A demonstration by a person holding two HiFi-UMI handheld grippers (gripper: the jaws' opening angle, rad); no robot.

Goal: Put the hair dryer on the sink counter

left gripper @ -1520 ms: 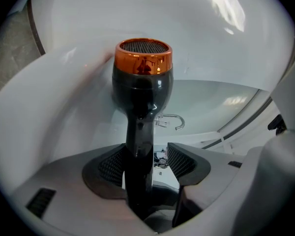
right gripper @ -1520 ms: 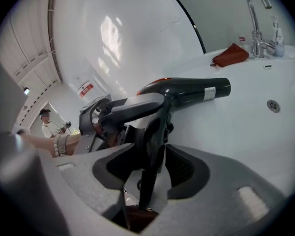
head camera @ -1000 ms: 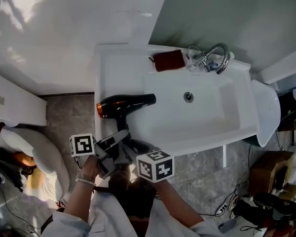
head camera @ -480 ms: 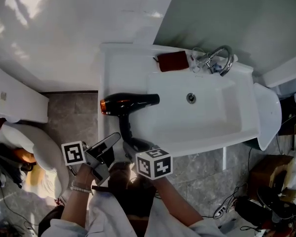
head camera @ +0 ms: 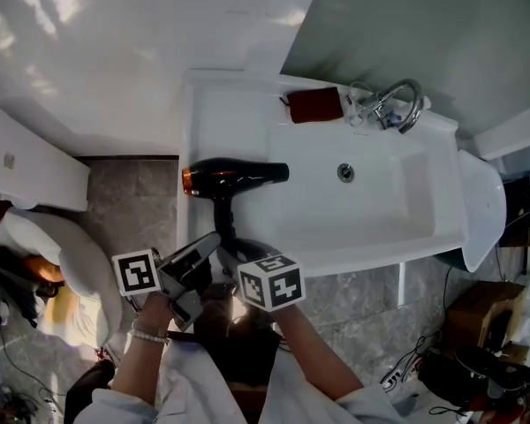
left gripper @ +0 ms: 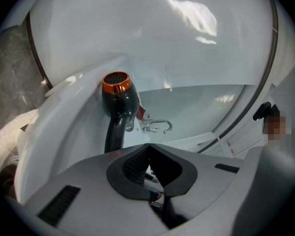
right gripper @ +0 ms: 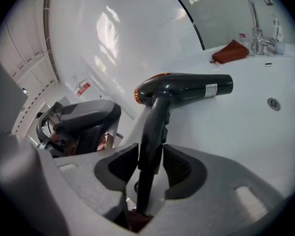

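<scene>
1. The hair dryer (head camera: 234,177) lies on its side on the sink counter (head camera: 219,117), left of the basin (head camera: 380,206). Its barrel runs across toward the basin, with the copper-coloured rear grille at the counter's outer edge.
2. Its handle (right gripper: 155,127) points back at the person and straight into the right gripper (right gripper: 151,167), so the handle's long axis runs along the jaws.
3. Those jaws are opening with the handle between their ribbed pads. The pads look just off it (the gap is slim), and the counter bears the dryer's weight.
4. The left gripper (left gripper: 148,150) hangs off the counter's front left with its jaws together on nothing, so the right one is nearer.
5. The dryer is glossy dark plastic with a rounded body; the counter is smooth, hard and white.
6. The placing looks nearly done. A straight pull back along the handle should clear it without dragging.
</scene>
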